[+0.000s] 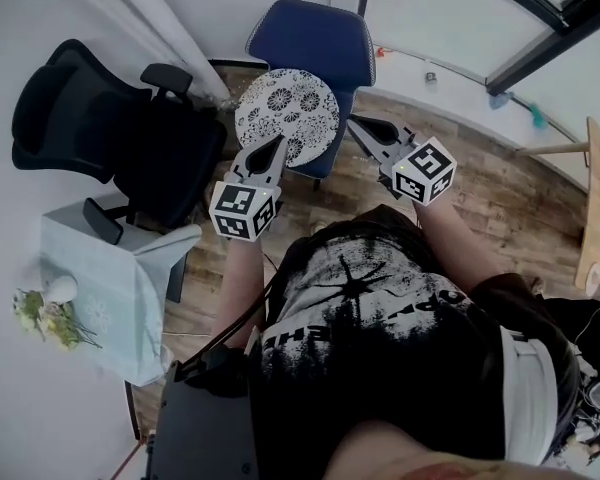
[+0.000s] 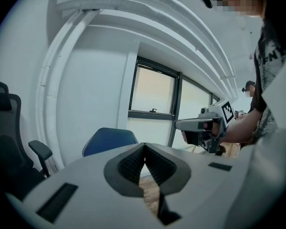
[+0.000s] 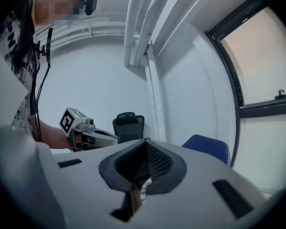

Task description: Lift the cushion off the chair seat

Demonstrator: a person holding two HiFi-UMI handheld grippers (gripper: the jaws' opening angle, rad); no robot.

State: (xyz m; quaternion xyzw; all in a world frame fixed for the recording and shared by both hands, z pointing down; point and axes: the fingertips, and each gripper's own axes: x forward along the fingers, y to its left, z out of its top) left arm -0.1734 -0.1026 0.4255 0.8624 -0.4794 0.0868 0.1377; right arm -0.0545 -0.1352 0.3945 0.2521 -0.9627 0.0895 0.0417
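Over the blue chair (image 1: pixel 315 33) shows a round black-flowered white cushion (image 1: pixel 287 116), left claw (image 2: pixel 145 147) and right claw (image 3: pixel 146 142) clenched.

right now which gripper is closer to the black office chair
Left. The left gripper is at the left edge of the cushion, beside the black office chair; the right gripper is off its right edge.

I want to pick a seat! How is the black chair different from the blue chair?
The black chair has armrests and a headrest; the blue chair shows neither. The blue chair has a round patterned cushion over its seat; the black chair's seat is bare. Both stand by the white wall.
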